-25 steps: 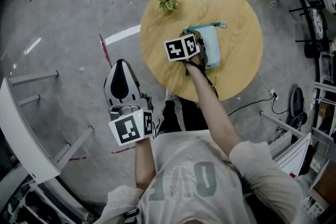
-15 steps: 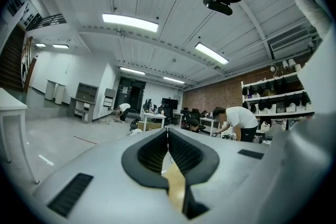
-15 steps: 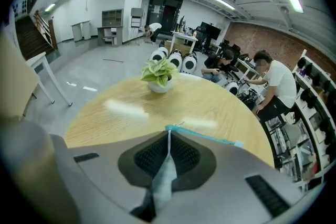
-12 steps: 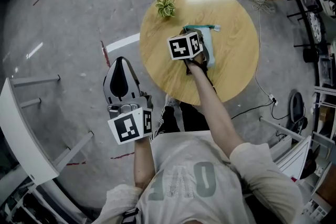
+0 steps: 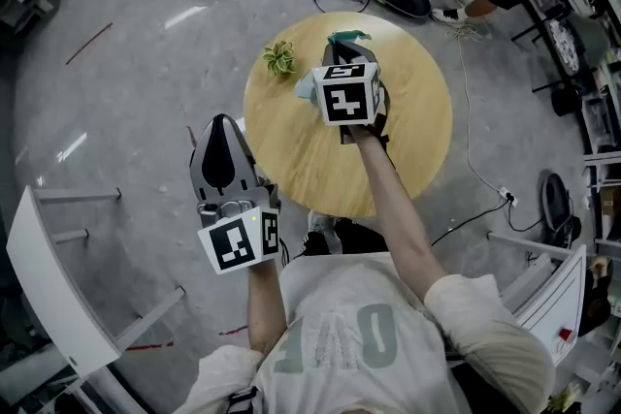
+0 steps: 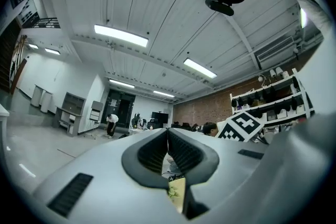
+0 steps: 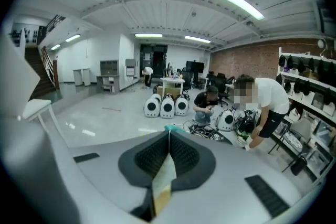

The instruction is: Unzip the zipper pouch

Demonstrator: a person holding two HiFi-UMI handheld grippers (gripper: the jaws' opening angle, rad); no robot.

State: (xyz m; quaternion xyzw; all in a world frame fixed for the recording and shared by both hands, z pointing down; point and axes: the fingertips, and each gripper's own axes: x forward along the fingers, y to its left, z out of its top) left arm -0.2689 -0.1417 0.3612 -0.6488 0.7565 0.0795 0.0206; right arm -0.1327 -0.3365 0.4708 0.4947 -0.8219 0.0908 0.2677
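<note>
Zipper pouch (image 5: 305, 88): pale blue, hanging from the right gripper (image 7: 168, 132) above the table (image 5: 408, 145) near its 12 o'clock edge, just beside the plant (image 5: 280, 58) at 10 o'clock; it looks lifted clear of the wood.
Zipper band (image 5: 346, 41): teal, poking out past the gripper toward 12 o'clock; no pull tab shows in any view.
Right gripper: clenched on a fold of pouch fabric, pinched between the pads.
Left gripper (image 6: 167, 132): jaws pressed together on nothing, held off the table past its 8 o'clock edge, well apart from the pouch.
Step in hand: probably presenting the pouch so the second gripper can reach the zipper; no unzipping looks done yet.
Doing it well: keep the right pinch firm and close to 1 end of the band so the teeth stay taut; part the left jaws before approaching; take only the pull tab, not the cloth; draw straight along the band, away from the right grip.
Risk: thin fabric may slip or bunch and jam the slider.
</note>
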